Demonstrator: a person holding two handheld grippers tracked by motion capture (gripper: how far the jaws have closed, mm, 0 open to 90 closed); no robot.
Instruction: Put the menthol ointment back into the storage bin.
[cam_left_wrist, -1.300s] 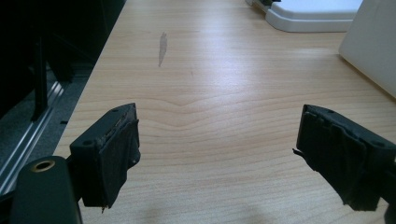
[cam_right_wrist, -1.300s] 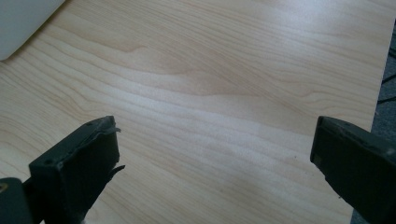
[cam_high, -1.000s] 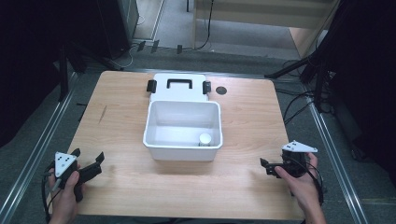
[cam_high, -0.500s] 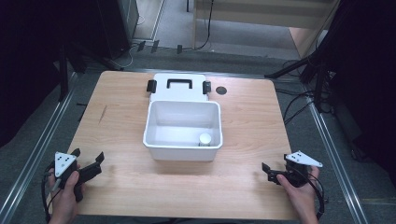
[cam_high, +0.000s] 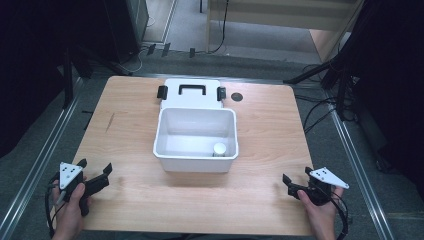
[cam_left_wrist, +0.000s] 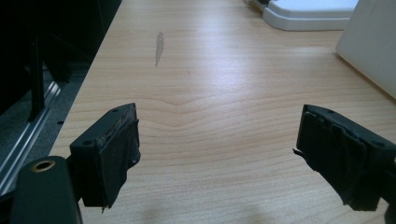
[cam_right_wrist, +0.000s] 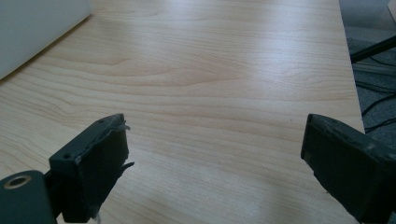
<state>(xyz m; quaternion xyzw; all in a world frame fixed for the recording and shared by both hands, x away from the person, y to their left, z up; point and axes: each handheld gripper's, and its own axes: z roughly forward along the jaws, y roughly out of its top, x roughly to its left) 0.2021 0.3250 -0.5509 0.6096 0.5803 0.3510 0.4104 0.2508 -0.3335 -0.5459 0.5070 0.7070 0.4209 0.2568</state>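
Both tongs rest near the bench's (cam_high: 260, 210) front corners; the right tongs (cam_high: 295, 186) have sunk and narrowed slightly, still open and empty, like the left tongs (cam_high: 94, 170); the small white cylinder (cam_high: 219, 149) sits inside the open white plastic box (cam_high: 165, 142) mid-bench, untouched.

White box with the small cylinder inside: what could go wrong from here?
1. The small white cylinder stands tight against the near wall of the white box, so a tool reaching in may catch that wall.
2. The lid lies flat right behind the box; pushing the box could shove it towards the table's far edge.
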